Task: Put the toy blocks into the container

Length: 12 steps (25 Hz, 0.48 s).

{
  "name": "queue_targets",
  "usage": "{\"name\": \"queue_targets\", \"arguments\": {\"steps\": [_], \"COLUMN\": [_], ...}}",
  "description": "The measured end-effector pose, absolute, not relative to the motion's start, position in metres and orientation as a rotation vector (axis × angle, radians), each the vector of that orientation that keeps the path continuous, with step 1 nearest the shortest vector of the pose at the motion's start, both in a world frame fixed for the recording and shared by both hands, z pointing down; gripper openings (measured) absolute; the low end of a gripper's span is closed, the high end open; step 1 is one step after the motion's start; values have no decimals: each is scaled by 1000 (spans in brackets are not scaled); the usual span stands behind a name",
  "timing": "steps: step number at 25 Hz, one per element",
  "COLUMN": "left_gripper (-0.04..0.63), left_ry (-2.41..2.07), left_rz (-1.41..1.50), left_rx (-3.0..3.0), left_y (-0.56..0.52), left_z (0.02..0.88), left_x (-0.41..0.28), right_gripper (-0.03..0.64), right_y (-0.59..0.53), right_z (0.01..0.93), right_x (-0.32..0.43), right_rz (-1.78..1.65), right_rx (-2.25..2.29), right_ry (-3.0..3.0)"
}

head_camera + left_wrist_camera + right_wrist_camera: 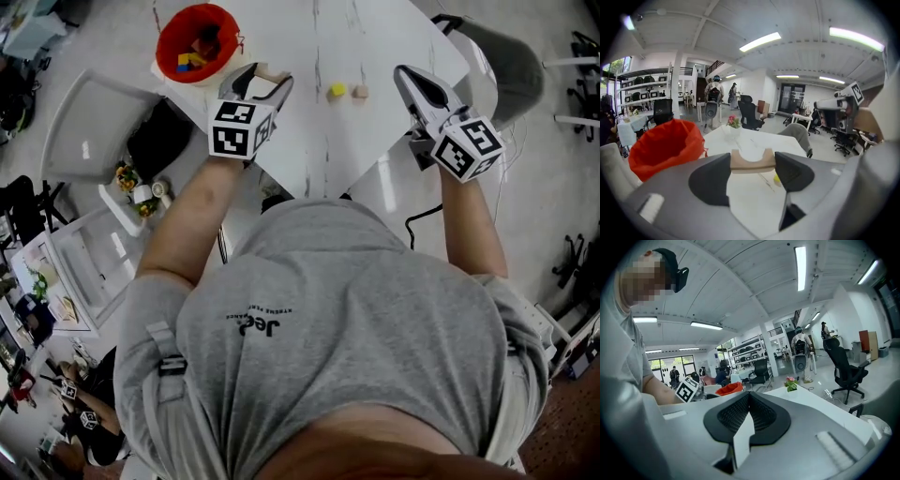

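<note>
A red container [197, 42] with several coloured blocks inside stands at the far left corner of the white table [309, 141]. My left gripper [265, 79] hovers just right of it, shut on a wooden arch block [752, 161] that spans the gap between both pads. In the left gripper view the red container [665, 145] sits to the left of the jaws. A yellow block [337, 90] and a tan block [360, 92] lie on the table between the grippers. My right gripper [407, 75] is at the table's right side, shut with nothing in it [749, 397].
A small flower pot [733, 123] stands at the table's far end. A grey chair [506, 56] is by the table's right corner and another chair [103, 122] on the left. Shelves, office chairs and people fill the room beyond.
</note>
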<state>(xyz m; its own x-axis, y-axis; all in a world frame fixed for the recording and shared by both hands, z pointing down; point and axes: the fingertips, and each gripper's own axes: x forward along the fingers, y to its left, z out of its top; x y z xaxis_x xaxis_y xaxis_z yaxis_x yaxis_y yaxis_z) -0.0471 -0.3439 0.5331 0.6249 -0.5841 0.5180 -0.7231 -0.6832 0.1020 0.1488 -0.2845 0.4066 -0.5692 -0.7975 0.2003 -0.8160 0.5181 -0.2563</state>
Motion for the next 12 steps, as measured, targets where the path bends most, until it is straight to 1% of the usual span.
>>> {"name": "queue_targets", "arguments": {"steps": [6,12], "left_gripper": [344,344], "left_ry": [-1150,-1251], "left_rz": [592,594], "left_rx": [2580,2531], "left_y": [-386,-434], "left_z": [478,458], "left_x": [-86,-135], "right_gripper": [3,3], "right_y": [-309,-335], "right_z": [395,390], "right_x": [124,106], "right_rz": [466,443], "right_rx": [1373,1340], "right_ry": [-2727,-2743]}}
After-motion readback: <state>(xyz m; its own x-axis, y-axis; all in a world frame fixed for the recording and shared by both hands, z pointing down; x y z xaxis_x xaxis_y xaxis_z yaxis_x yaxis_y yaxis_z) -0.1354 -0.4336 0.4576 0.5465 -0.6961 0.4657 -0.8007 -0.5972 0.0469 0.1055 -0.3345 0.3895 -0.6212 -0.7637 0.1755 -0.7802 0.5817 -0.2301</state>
